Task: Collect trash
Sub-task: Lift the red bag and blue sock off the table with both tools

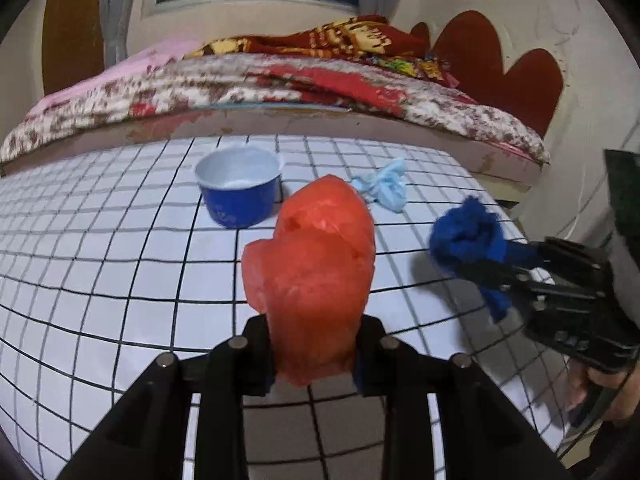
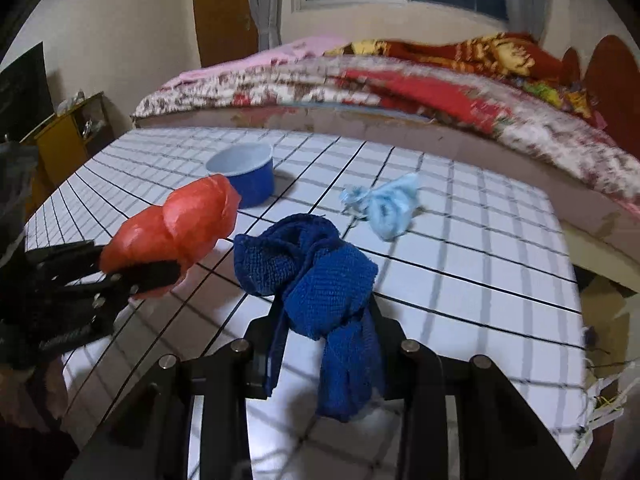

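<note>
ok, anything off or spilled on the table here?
Nothing spilled. Blue cup stands upright. One crumpled light-blue wad lies loose on the checked table. Left tool grips the orange bag; right tool grips the dark-blue cloth.

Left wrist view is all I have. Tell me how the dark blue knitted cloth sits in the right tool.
Observer: The dark blue knitted cloth is bunched between the right tool fingers, one end hanging below them.
Operator: Say what stands left of the table.
Observer: A yellow wooden cabinet, beyond the white gridded table.
Operator: Report the orange plastic bag from that side.
Observer: The orange plastic bag is clamped in the left tool and held off the table, in front of the blue cup.
</note>
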